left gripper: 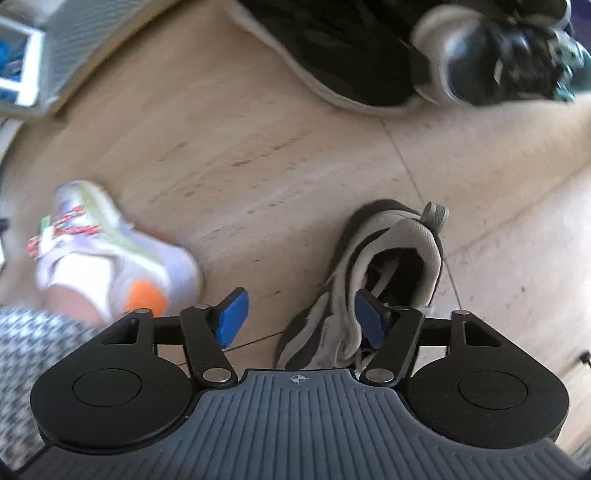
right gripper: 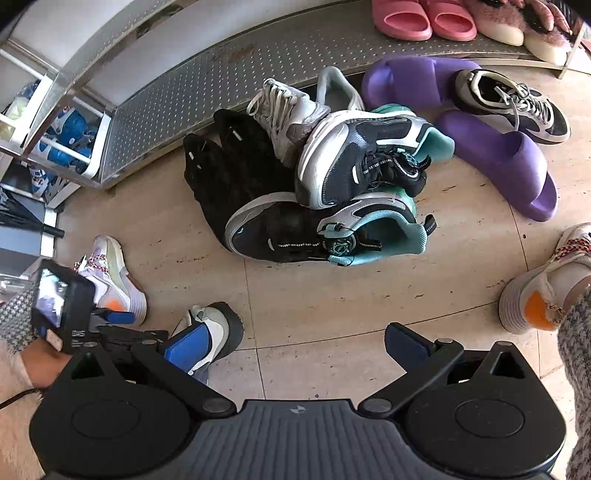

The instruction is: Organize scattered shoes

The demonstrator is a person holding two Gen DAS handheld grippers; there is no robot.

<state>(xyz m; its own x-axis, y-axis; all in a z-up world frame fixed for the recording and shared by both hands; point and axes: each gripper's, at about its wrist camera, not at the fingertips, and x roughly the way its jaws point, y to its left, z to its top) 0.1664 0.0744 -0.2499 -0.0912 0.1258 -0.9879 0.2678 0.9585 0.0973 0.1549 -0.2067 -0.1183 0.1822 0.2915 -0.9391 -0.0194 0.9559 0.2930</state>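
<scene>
My left gripper (left gripper: 301,319) is open, low over the floor. A black-and-cream sneaker (left gripper: 373,273) lies at its right finger, whose blue pad reaches inside the collar; the left pad is apart from the shoe. The same sneaker shows in the right wrist view (right gripper: 218,328), beside the left gripper (right gripper: 147,332). My right gripper (right gripper: 295,347) is open and empty above bare floor. Ahead of it a pile holds two navy-and-teal sneakers (right gripper: 325,236), black furry slippers (right gripper: 229,170) and a white sneaker (right gripper: 284,110). Purple slides (right gripper: 509,158) and another black-and-cream sneaker (right gripper: 513,107) lie to the right.
A perforated metal shoe rack (right gripper: 207,74) runs along the back, with pink slides (right gripper: 424,18) and fluffy slippers (right gripper: 517,26) on it. The person's feet in white-and-orange sneakers stand left (right gripper: 110,280) and right (right gripper: 543,288). Blue items sit in a frame at far left (right gripper: 62,147).
</scene>
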